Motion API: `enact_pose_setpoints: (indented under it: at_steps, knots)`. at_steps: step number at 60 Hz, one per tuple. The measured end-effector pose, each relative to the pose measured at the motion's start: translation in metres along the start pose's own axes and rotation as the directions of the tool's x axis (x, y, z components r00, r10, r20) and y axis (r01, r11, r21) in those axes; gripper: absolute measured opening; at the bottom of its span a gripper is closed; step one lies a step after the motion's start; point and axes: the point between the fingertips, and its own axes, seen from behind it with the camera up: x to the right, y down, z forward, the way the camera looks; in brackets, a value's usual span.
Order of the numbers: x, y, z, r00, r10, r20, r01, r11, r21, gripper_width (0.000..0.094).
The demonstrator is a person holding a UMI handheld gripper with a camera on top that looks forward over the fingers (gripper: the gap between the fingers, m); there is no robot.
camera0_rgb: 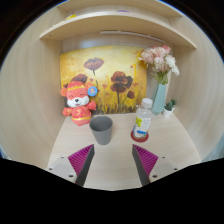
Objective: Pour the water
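A small clear bottle (144, 118) with a white cap and blue label stands upright on a red coaster (141, 135), ahead and to the right of my fingers. A grey cup (101, 129) stands on the pale table (112, 160), just ahead of my left finger. My gripper (113, 160) is open, its magenta pads wide apart with only bare tabletop between them. Both cup and bottle are beyond the fingertips, untouched.
A red and white plush toy (77, 103) sits behind the cup at the left. A pale vase with pink flowers (159, 75) stands at the back right. A flower painting (104, 78) covers the back wall under a shelf (110, 25).
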Motion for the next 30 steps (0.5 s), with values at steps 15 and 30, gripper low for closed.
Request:
enact_pose_setpoints:
  at_steps: [15,30]
  knots:
    - [-0.034,-0.047,-0.038,1.000,-0.010,0.017,0.009,0.996,0.084,0.0777]
    - [-0.059,-0.050,-0.057,0.999,-0.034,0.042,0.030,0.996,0.079,0.0779]
